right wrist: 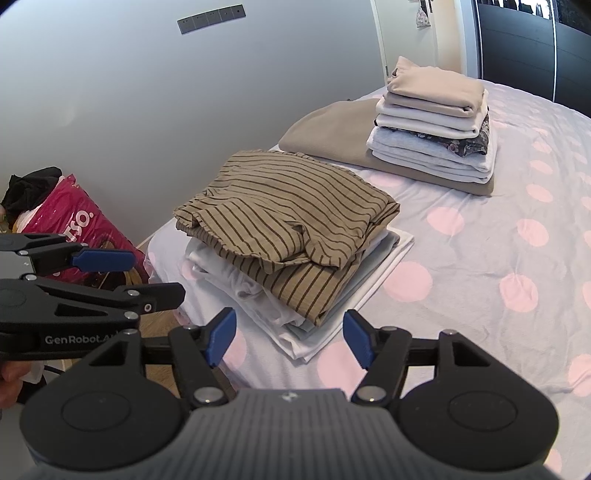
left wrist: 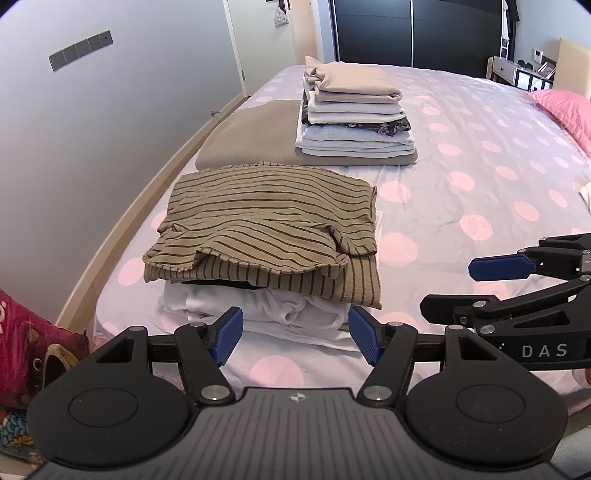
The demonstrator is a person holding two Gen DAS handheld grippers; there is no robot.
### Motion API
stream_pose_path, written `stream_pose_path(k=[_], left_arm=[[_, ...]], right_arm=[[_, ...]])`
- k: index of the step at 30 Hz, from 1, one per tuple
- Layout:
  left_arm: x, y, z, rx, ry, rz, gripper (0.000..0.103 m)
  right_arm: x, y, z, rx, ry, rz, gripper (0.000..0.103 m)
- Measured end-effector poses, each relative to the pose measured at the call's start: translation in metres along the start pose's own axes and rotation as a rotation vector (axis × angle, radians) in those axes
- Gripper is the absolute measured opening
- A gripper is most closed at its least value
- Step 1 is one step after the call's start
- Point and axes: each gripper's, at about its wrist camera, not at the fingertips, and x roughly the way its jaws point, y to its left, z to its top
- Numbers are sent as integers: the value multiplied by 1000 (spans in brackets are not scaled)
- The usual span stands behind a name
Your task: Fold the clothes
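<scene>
- Left gripper [left wrist: 295, 334]: jaws stood apart, nothing between the blue pads [left wrist: 227, 338]; hung over the near edge of the bed, just short of the near pile.
- Right gripper [right wrist: 289, 339]: jaws also apart, empty; blue pads [right wrist: 221, 339] clear of any cloth, over the pile's near corner & the bedsheet.
- Each gripper showed in the other's view: right one at the right edge of the left cam [left wrist: 517, 280], left one at the left edge of the right cam [right wrist: 96, 280], both w/ jaws parted, gripping nothing.
- A bit of a person's hand [right wrist: 9, 373] showed under the left gripper's body in the right cam.
- Striped garment [left wrist: 266, 225], tan w/ dark stripes, lay loosely folded on top of the near pile, one flap turned over its front edge; touched by neither gripper.
- Under it: white folded clothes [left wrist: 280, 308], w/ a dark layer peeking out between.
- Farther back: taller stack of folded clothes [left wrist: 354, 110], beige on top, whites, greys & a floral piece below, sitting on a flat taupe blanket [left wrist: 243, 136].
- All on the bed [left wrist: 480, 177], lilac sheet w/ pink dots; pink pillow [left wrist: 565, 110] at far right.
- Beyond the bed's left side: grey wall, pink bag [right wrist: 85, 225] on the floor, dark wardrobe [left wrist: 413, 33] at the far end.
</scene>
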Motion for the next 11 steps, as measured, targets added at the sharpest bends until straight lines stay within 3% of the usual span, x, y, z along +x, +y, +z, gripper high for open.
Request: stream_pose_path(k=[11], left_arm=[[-1,-3,1,7,-13,-7,58]], right_arm=[[-1,0,-1,0,-1,5,68]])
